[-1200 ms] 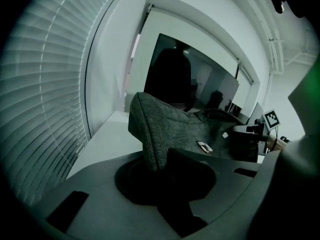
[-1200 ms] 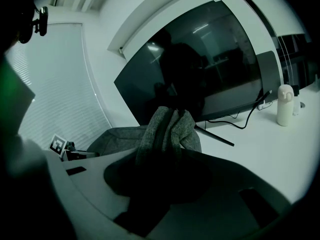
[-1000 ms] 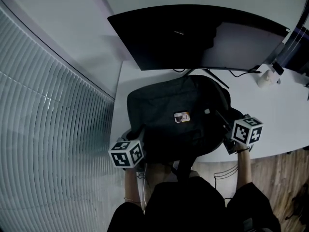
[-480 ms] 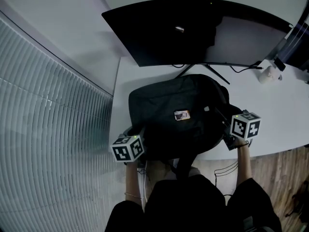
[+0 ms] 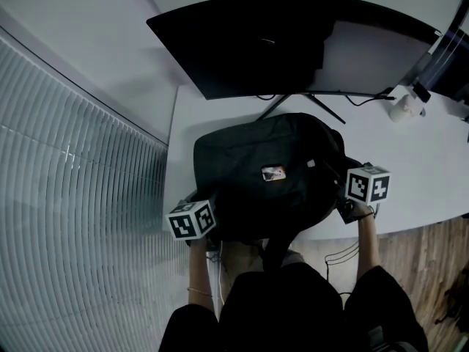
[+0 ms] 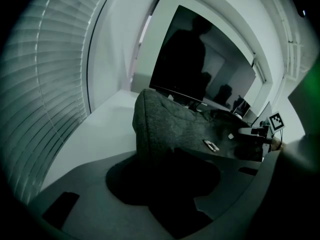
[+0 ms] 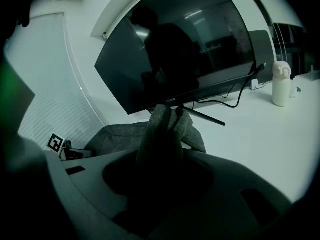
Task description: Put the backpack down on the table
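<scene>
The dark grey backpack [image 5: 256, 152] lies flat on the white table [image 5: 418, 167] in front of the monitor, a small tag on its top face. My left gripper [image 5: 211, 205] is at its near-left corner. Its jaws have just been opening, and the backpack's corner [image 6: 160, 129] still sits between them in the left gripper view, seemingly loose. My right gripper [image 5: 341, 191] is at the near-right side, shut on a bunched fold of the backpack's fabric [image 7: 165, 124]. The pads themselves are lost in shadow in both gripper views.
A wide curved monitor [image 5: 293, 42] on a splayed stand stands just behind the backpack, cables trailing right. A white bottle [image 5: 405, 108] is at the table's far right. Window blinds [image 5: 73, 196] run along the left. The table's front edge is at my body.
Both grippers and the backpack have sunk a little toward the table. The left marker cube has shifted slightly, and the backpack now looks settled on the tabletop.
</scene>
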### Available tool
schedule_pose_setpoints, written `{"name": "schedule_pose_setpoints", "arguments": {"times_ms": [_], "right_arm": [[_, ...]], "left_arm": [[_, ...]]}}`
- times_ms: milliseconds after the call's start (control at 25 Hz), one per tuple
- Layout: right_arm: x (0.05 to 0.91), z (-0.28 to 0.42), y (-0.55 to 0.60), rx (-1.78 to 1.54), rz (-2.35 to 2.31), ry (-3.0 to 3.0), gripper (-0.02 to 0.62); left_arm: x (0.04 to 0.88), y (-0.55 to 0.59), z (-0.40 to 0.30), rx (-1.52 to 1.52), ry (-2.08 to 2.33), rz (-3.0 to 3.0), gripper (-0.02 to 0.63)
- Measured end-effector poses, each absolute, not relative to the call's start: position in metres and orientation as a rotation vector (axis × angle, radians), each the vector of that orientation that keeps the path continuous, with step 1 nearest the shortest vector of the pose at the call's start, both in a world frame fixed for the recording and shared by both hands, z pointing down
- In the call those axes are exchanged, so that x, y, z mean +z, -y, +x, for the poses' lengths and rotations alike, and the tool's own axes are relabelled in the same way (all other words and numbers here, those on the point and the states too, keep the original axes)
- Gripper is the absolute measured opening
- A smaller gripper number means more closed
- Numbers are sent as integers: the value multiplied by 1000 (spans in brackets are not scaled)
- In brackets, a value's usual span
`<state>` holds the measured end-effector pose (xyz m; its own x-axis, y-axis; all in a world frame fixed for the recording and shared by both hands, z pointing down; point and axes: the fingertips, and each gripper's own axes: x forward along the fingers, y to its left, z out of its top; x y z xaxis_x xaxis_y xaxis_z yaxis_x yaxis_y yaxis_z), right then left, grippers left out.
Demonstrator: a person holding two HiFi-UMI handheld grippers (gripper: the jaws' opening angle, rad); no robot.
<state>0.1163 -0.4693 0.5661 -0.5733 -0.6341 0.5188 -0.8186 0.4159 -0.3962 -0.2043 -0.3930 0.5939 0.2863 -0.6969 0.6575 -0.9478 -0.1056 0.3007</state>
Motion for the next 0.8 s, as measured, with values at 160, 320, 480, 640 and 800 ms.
{"name": "schedule_pose_setpoints", "arguments": {"times_ms": [160, 320, 480, 640, 800], "right_arm": [[580, 120, 468, 973, 1259, 2353, 123], [585, 123, 469, 998, 1269, 2325, 132], [593, 127, 471, 1003, 1282, 2301, 144], [596, 131, 472, 984, 1310, 2266, 174], [598, 138, 474, 948, 1352, 2231, 213]], "left_arm": [[601, 393, -204, 492, 1479, 1843, 165], [601, 395, -205, 495, 1482, 1819, 190], [608, 396, -208, 482, 1482, 1780, 213], [610, 397, -211, 473, 1484, 1762, 235], [612, 397, -216, 444, 1492, 1731, 270]]}}
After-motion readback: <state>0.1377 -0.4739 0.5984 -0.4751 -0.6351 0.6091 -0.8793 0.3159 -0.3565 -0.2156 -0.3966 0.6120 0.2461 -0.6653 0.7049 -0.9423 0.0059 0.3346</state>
